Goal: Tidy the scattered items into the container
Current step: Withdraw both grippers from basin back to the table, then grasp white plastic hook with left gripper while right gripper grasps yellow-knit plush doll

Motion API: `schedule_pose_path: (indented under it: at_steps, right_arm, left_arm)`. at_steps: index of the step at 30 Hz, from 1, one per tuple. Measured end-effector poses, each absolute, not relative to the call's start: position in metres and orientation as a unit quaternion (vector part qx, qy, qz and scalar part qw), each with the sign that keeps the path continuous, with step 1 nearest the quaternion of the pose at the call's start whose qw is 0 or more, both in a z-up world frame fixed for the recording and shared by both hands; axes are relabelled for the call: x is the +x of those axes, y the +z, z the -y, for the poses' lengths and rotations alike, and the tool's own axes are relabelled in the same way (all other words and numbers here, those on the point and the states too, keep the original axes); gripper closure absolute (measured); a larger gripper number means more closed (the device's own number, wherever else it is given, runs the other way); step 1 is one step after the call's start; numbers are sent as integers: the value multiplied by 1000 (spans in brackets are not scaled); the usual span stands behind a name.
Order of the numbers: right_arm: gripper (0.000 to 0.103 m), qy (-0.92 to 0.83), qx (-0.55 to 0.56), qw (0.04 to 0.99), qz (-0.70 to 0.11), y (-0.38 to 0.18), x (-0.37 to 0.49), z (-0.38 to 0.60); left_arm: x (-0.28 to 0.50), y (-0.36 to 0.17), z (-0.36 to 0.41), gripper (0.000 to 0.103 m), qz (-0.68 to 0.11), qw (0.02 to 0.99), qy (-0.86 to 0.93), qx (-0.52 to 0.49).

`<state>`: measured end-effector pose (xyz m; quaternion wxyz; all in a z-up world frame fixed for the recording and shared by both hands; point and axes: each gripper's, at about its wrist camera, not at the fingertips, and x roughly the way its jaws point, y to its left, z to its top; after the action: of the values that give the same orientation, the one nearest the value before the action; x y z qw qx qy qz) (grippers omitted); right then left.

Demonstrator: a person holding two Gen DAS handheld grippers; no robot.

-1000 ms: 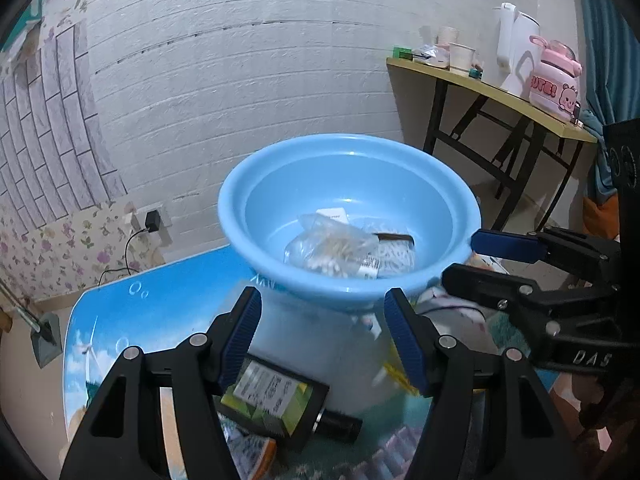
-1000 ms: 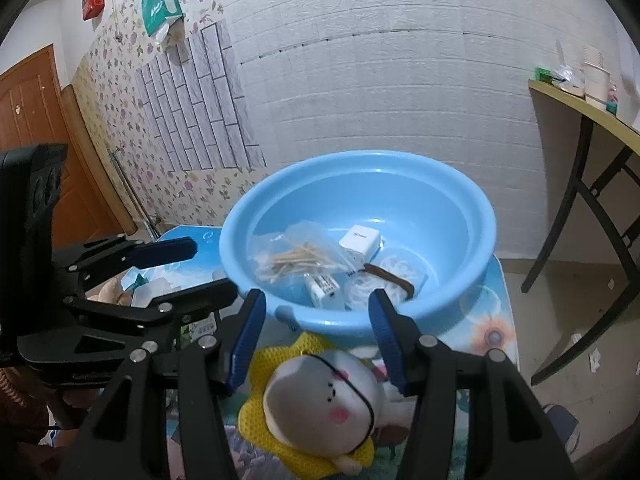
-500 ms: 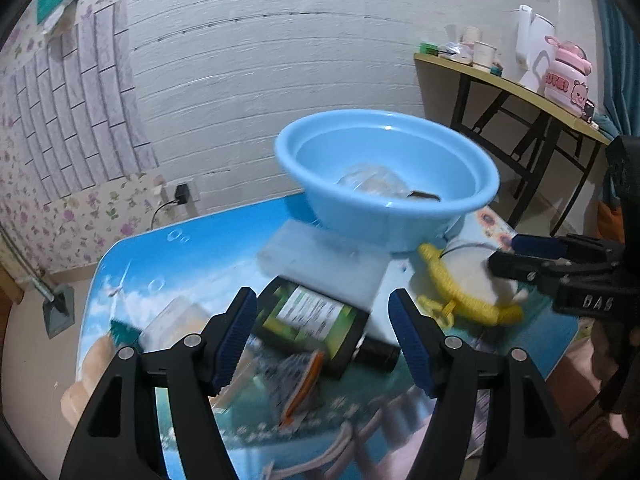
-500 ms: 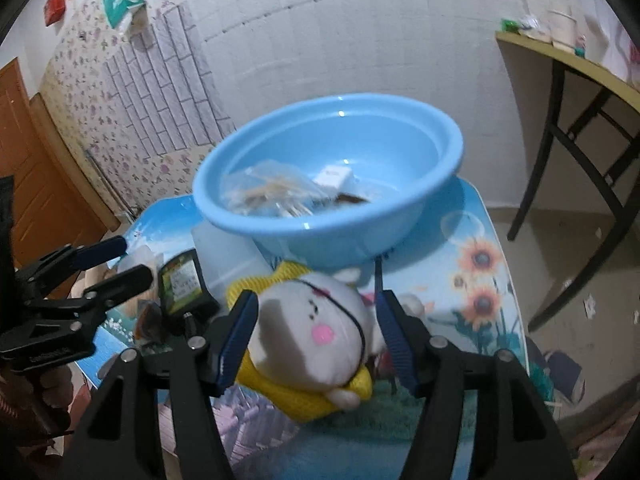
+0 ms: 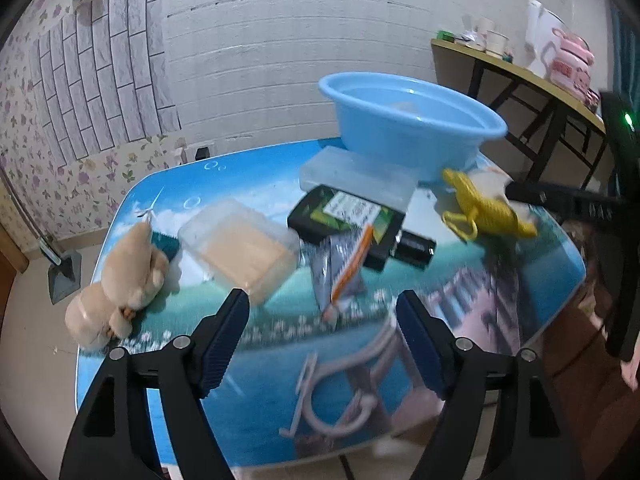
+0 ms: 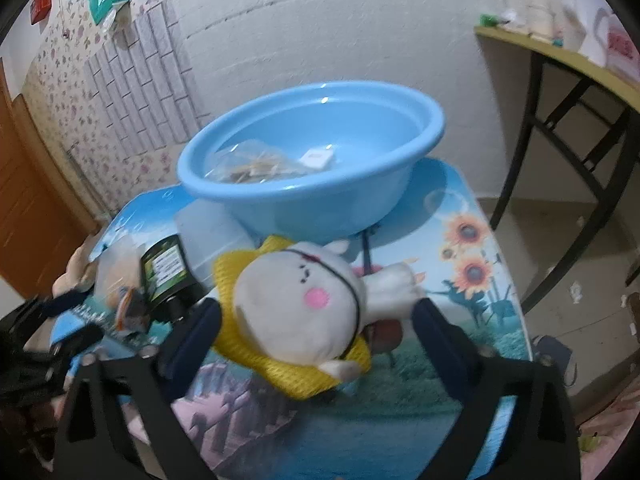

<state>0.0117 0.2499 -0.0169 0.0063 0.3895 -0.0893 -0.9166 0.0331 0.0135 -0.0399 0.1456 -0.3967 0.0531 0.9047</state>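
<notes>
A blue basin (image 5: 408,128) stands at the table's far side; in the right wrist view the basin (image 6: 320,184) holds a clear bag and a small white box. My left gripper (image 5: 322,316) is open and empty above the table's near part, short of a grey sachet (image 5: 340,268), a black-and-green bottle (image 5: 352,220), a clear box with a peach block (image 5: 240,244) and a tan plush bear (image 5: 120,280). My right gripper (image 6: 316,316) is open, its fingers on either side of a white plush in a yellow hat (image 6: 304,308), not closed on it.
A frosted flat case (image 5: 360,176) lies by the basin. A white plastic hook (image 5: 336,392) lies near the table's front edge. A side table (image 5: 520,76) with a kettle and cups stands at the right, near the brick-pattern wall.
Both grippers have pulled back and away from the basin. The left view now takes in the whole table. The right gripper has dropped around the white plush.
</notes>
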Motion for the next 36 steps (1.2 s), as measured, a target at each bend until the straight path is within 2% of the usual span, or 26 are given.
schedule_pose_path:
  at_steps: [2,9,20,22,24,25,26,28,29,30,32,36]
  right_arm:
    - [2,-919,384,16,91,-15,13,-247]
    - [0,-916,387,36,94,-21,11,-232]
    - [0,-914,404,28,8,-37,10,-207]
    - [0,-911,412,26,2,-39,10,-207]
    - [0,-909,417,25,7,-41,9,-209]
    - [0,-908,418,23,12,-42,10,-210]
    - [4,-909,416,22,12,-41,11,-211]
    - [20,-911,413,20,9,-40,13,-214]
    - [34,-911,412,23,10,-39,13,-216]
    - [38,-910,413,27,12,-37,14,-217]
    - [42,-909,416,35,15,-35,16,-219]
    - [45,-911,409,50,20,-31,22,-218]
  left_arm:
    - [43,-45,-11,20,-55,151,903,-398]
    - [56,-66,-9,20,-55,156,892,-421]
    - [56,-76,-10,22,-61,156,891,-422]
    - [56,-77,-10,26,-60,157,895,-414]
    - [55,-76,-9,39,-57,153,897,-411]
    - [55,-75,-7,42,-53,152,898,-410]
    - [55,-75,-6,46,-50,151,899,-409]
    - [56,-74,-5,51,-43,154,900,-406]
    - [56,-74,-4,57,-41,159,900,-405]
    - [57,-74,-4,61,-39,163,899,-404]
    - [55,-74,-4,64,-38,163,900,-404]
    - [50,-73,-3,78,-36,161,898,-409]
